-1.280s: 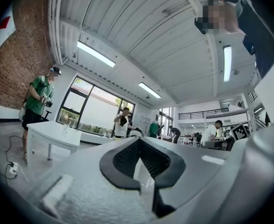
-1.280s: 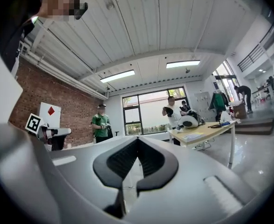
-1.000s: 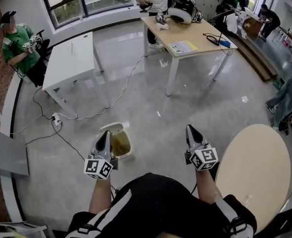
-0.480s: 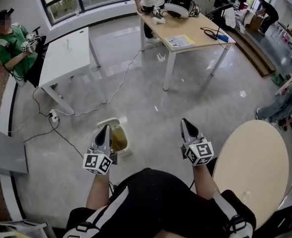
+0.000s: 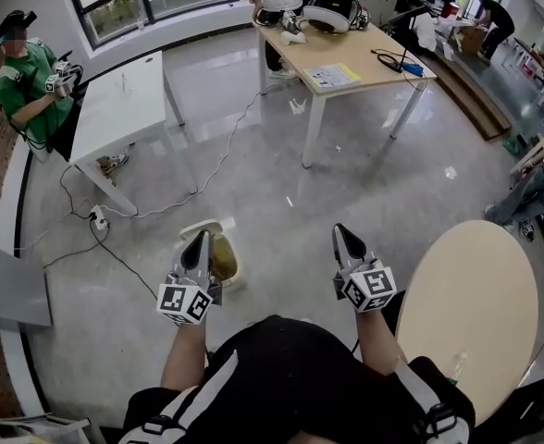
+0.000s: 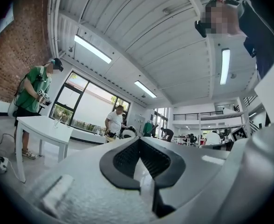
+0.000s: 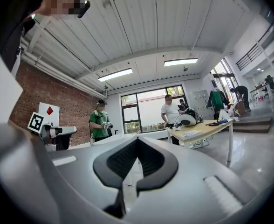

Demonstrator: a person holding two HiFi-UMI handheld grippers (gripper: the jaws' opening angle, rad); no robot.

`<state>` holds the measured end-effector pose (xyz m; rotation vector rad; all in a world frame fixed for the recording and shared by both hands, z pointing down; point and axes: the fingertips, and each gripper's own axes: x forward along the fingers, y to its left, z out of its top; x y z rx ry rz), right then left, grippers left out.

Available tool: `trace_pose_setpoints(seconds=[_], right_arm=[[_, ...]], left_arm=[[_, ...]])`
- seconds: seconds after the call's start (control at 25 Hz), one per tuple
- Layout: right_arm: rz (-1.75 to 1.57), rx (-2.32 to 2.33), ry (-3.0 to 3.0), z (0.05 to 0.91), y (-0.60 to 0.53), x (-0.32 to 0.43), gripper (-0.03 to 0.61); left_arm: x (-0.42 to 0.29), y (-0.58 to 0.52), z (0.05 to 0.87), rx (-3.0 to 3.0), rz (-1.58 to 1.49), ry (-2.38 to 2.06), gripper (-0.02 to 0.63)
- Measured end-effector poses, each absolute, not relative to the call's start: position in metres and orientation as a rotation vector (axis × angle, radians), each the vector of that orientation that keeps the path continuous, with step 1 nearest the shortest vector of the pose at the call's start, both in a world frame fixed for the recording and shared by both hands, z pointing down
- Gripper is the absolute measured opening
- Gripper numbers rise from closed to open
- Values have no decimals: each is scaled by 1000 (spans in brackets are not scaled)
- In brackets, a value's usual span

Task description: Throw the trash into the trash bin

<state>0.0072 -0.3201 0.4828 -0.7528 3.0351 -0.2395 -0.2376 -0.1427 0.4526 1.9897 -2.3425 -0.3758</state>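
Apparently nothing is in hand: the left gripper (image 5: pixel 198 246) has its jaws pressed together and empty, beside the small white open-lidded trash bin with yellowish liner (image 5: pixel 233 268) on the floor; the right gripper (image 5: pixel 344 239) is likewise closed and empty. White scraps (image 5: pixel 295 106) farther off on the grey floor may be left to collect.

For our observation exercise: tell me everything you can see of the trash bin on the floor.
The trash bin is small, pale cream and plastic-looking, with a rounded rim. It stands upright and open on the grey floor. Its inside shows olive-yellow, perhaps a liner. In the head view the left gripper covers its left side, and whether they touch cannot be told. A black cable runs along the floor nearby.
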Motion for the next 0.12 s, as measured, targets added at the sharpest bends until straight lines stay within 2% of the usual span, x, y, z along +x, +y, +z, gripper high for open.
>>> trace_pose_setpoints(seconds=[0.12], right_arm=[[-232,-755,3030,479,-320,6,5]], left_arm=[[-240,-141,451,1981,-382,-2345,3]])
